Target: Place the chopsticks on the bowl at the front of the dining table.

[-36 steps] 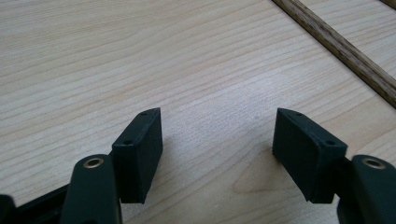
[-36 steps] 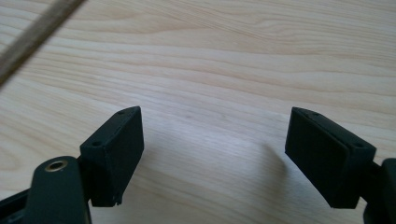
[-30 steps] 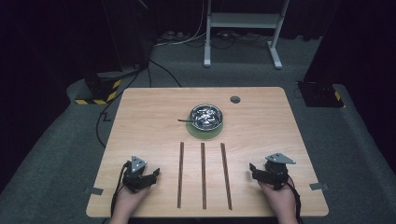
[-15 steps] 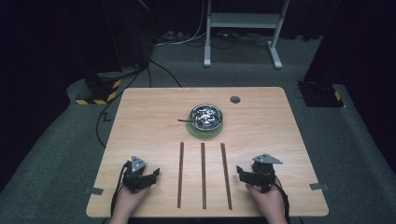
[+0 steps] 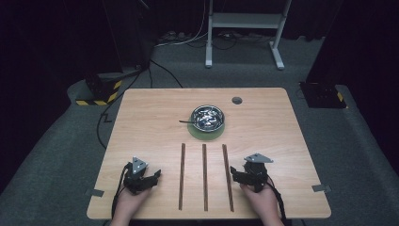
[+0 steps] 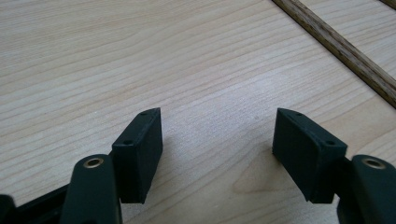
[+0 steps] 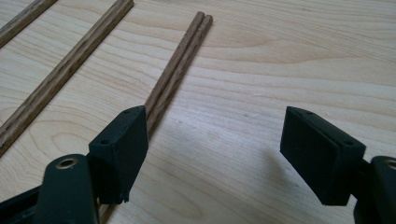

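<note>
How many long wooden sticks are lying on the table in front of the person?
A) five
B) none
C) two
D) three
D: the high view shows three sticks side by side on the table, a left stick, a middle stick and a right stick, between the two hands and below the metal bowl.

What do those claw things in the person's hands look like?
Both the left gripper and the right gripper are black, each with two chunky, flat-faced fingers bearing small screw holes and brass-coloured pivots. A grey three-cornered plate sits on top, and a black cable trails back.
</note>
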